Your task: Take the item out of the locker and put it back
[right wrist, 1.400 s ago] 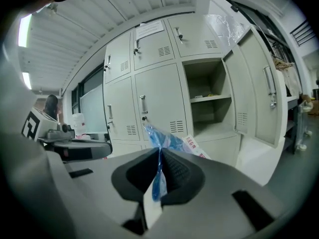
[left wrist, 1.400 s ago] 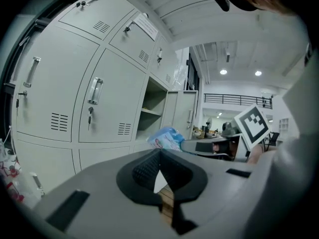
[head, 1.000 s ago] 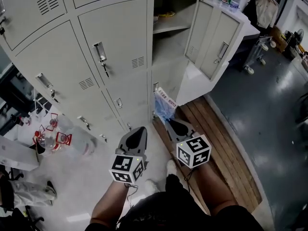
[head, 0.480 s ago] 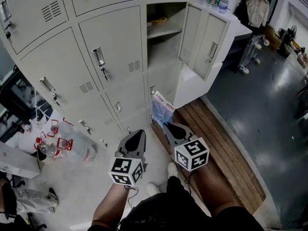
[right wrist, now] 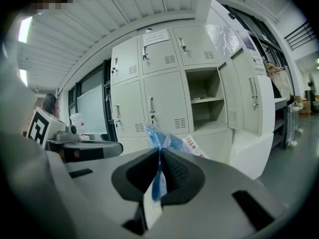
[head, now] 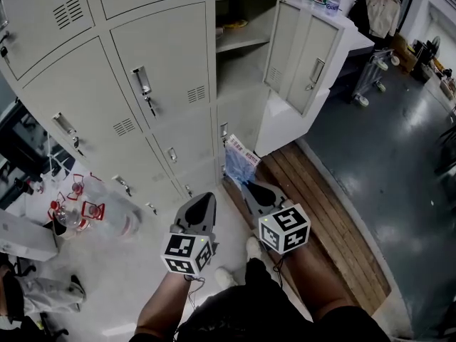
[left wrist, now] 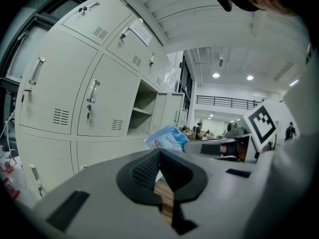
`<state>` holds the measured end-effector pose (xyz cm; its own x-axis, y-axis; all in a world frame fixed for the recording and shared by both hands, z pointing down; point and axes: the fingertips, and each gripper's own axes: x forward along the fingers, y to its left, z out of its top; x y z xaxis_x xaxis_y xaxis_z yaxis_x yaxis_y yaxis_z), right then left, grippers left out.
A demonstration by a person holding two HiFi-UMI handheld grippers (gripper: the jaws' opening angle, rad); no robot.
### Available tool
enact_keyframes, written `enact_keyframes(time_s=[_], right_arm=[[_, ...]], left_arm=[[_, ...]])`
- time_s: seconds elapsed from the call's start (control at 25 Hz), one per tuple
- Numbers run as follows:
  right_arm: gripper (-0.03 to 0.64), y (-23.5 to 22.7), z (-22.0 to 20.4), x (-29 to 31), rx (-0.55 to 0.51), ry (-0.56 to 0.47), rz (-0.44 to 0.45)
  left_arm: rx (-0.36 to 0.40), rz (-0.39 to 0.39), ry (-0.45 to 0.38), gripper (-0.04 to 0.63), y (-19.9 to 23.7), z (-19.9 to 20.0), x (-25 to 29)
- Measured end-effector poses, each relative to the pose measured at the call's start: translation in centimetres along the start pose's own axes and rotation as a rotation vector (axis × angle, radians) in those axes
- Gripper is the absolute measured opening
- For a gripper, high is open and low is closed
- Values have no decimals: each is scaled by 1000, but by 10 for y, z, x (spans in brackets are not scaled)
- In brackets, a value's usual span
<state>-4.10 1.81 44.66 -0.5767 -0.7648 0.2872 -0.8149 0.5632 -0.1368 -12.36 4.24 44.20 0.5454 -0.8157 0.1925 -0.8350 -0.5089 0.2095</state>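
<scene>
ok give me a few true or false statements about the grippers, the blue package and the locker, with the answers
1. The right gripper is shut on the blue package. True.
2. The left gripper grips the package too. False: its jaws are together with nothing between them.
3. One locker door stands open. True.
4. The package lies on the shelf inside the open locker. False: it hangs from the right gripper, outside and lower down in front of the lockers.
</scene>
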Motion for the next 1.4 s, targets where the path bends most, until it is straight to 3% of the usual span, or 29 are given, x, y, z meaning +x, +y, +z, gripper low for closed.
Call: enact_keyframes(time_s=[0.44,1.4], right_arm=[[18,-37,-1,4,4,9,9],[18,-181,68,62,-180,-18,105]], left_arm=[[-4,7,21,3,-9,-4,37],[6,91,-35,3,-21,46,194]])
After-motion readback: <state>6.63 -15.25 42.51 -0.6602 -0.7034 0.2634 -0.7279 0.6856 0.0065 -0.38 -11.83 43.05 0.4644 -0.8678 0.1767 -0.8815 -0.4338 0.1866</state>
